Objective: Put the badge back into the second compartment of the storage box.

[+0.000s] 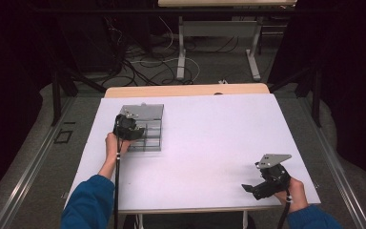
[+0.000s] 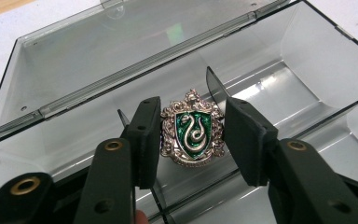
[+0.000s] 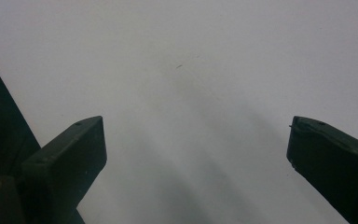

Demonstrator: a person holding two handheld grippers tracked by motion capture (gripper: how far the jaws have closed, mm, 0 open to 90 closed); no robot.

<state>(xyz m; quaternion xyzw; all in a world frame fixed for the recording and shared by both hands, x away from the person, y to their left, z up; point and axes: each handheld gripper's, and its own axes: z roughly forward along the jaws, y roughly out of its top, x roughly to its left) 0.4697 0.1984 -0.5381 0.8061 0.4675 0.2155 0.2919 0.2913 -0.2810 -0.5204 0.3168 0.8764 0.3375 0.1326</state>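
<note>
Care matters now: my left gripper [image 2: 193,140] narrowly brackets the silver-and-green serpent crest badge [image 2: 193,128] inside the smoky clear plastic compartment box [image 2: 307,60], so I should close squarely on its edges, while my right gripper [image 3: 196,158] gapes wide over the white table [image 3: 191,56].

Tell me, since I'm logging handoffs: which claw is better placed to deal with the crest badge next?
Left. The left claw brackets the badge inside the open clear box, jaws either side. The right claw rests open near the table's near right corner.

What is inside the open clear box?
A silver-and-green crest badge sits in the box, between the left gripper jaws. The compartments below them are hidden.
</note>
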